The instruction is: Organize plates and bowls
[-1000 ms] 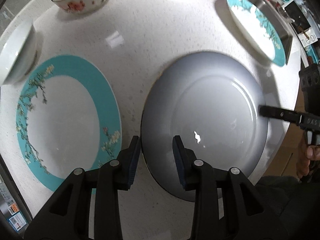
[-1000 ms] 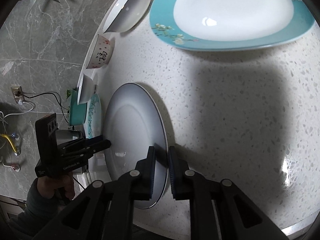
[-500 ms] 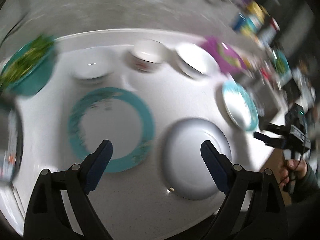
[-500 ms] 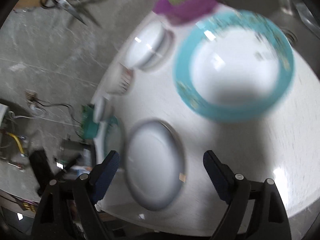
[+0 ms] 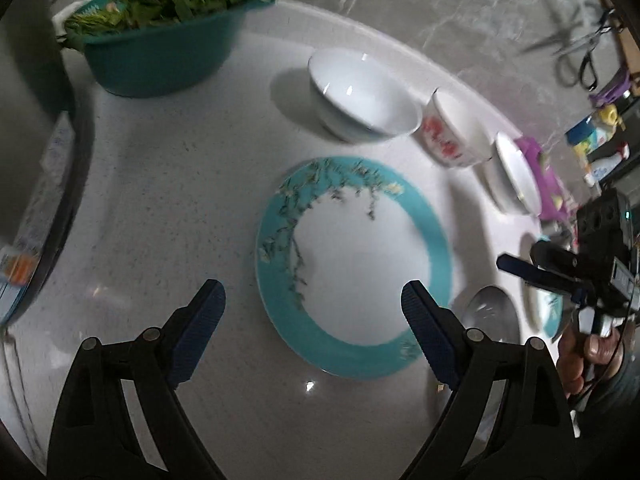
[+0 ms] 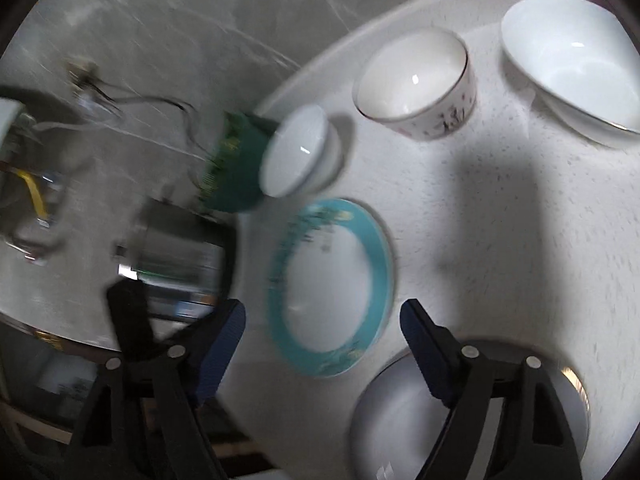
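Both the left gripper (image 5: 312,302) and right gripper (image 6: 322,322), just opened, hold nothing; the teal-rimmed plate (image 5: 354,264) near the counter's (image 5: 168,184) front edge looks stiff, glazed, probably slippery; pinch its rim.

Both wrist cams look down, sharing teal-rimmed plate (image 5: 354,268).

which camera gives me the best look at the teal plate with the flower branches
The left wrist view: the teal plate lies whole and nearly face-on, its branch pattern readable. In the right wrist view the same plate is whole too, but foreshortened and motion-blurred, so the pattern smears.
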A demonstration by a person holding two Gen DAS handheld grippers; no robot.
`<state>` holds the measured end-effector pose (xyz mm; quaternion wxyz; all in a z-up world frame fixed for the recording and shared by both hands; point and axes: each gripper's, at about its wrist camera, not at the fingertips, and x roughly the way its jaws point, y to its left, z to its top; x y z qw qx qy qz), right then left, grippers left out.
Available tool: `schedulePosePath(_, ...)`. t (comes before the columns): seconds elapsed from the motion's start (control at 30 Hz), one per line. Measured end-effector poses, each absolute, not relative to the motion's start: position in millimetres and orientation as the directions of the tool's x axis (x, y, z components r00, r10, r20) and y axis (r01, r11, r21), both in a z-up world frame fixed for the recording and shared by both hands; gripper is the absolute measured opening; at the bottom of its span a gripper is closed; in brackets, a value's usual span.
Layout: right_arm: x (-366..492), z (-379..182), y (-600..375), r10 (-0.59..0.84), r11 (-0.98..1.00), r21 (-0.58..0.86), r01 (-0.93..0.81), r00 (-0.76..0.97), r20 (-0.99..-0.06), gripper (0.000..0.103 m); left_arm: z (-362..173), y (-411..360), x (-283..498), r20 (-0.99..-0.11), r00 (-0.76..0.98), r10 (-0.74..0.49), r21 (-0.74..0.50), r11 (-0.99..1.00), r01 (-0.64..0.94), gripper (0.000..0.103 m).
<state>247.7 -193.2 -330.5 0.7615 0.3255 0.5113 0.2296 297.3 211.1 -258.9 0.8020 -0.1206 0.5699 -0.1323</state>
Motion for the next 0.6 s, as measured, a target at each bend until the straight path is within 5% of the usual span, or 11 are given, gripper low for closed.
schedulePosePath(0.33, 271, -367, -186, 0.675, 0.696, 0.716, 0.052, 0.292, -0.678, 0.075, -306, 213, 309, -0.915, 0.219, -0.34, -0.334, 0.94, 0.065, 0.077)
schedulePosePath(0.5, 279, -372, -173, 0.684, 0.699, 0.714, 0.043, 0.255, -0.684, 0.057, -311, 206, 315, -0.912, 0.209, -0.353, -0.344, 0.936, 0.082, 0.075)
schedulePosePath(0.6, 281, -373, -169, 0.688, 0.696, 0.716, 0.04, 0.247, -0.682, 0.048, -309, 199, 318, -0.916, 0.206, -0.345, -0.33, 0.938, 0.104, 0.058)
